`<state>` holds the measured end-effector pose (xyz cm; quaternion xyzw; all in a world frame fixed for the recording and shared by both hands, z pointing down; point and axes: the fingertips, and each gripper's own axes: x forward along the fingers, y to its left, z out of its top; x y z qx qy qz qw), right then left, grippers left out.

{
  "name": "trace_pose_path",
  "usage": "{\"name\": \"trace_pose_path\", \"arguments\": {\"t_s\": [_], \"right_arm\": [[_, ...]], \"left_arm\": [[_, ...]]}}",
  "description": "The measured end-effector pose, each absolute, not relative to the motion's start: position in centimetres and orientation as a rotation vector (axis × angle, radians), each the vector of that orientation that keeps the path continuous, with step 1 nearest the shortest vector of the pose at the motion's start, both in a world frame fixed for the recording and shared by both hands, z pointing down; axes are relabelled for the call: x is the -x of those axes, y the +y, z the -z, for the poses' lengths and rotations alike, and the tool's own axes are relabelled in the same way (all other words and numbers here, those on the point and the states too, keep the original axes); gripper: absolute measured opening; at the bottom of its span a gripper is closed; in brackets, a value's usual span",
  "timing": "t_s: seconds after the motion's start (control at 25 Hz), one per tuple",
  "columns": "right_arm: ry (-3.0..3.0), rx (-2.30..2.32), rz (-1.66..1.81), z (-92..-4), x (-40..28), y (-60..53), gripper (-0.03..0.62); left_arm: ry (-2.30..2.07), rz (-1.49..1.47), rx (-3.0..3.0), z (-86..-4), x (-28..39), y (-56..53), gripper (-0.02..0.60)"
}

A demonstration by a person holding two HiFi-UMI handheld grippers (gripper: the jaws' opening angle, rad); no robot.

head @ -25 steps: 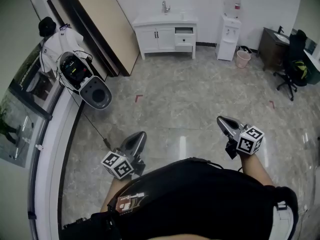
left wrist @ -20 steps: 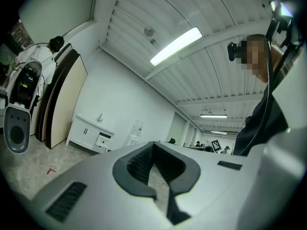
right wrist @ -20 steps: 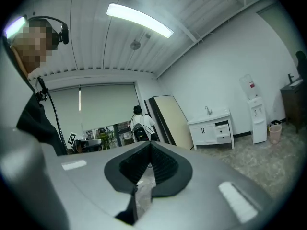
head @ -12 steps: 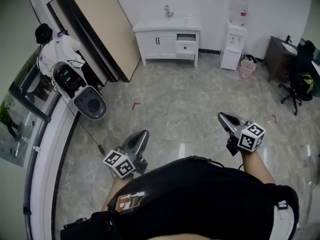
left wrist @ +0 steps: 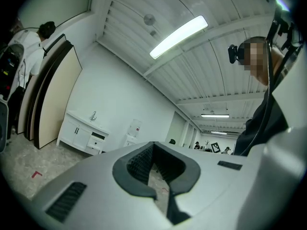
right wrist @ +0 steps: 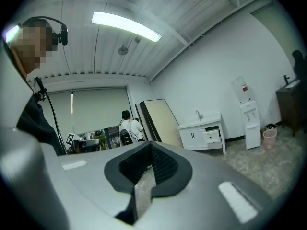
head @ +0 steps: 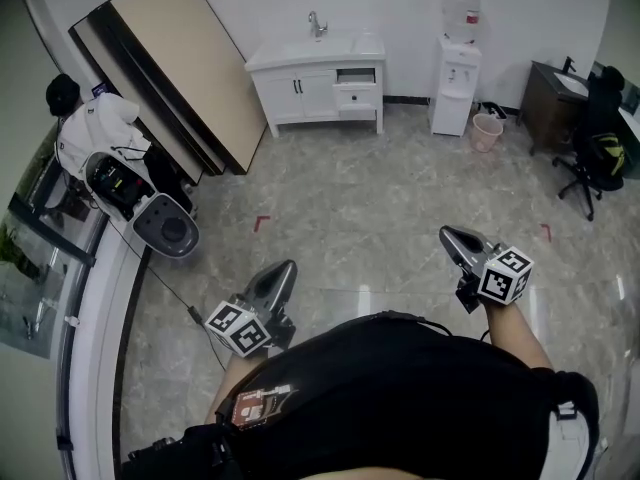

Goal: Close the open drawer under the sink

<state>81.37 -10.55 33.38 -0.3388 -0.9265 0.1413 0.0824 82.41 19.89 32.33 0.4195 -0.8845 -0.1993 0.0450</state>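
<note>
White vanity (head: 300,93) at twelve o'clock holds the open drawer (head: 357,78) under the sink (head: 318,45), well apart from the left gripper (head: 283,268) and right gripper (head: 447,236), both pressed together and empty; best cross the bare floor (head: 400,188) between the leaning board (head: 190,68) at eleven and the water dispenser (head: 455,78) at one, then push the front squarely.

sink cabinet (head: 315,73) slightly nearer, shifted left in head view

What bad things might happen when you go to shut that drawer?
The cable lying at your left might trip you. The open drawer is small, so the right tool, which is shut, might slip off its front. The water dispenser and pink bin stand near the cabinet and might get bumped.
</note>
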Motion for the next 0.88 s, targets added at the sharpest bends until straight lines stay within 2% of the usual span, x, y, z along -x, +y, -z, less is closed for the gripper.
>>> {"name": "trace_pose_path", "arguments": {"t_s": [0.32,0.88], "right_arm": [[-2.807,0.903,-0.406,-33.9,-77.1,-9.6,-0.009],[-2.845,0.887,-0.345,-31.5,-64.1,3.0,-0.009]], "left_arm": [[-2.644,0.616,-1.388,-33.0,-76.0,20.5,-0.009],[-2.652,0.600,-1.419,-31.7,-61.7,33.5,-0.009]]}}
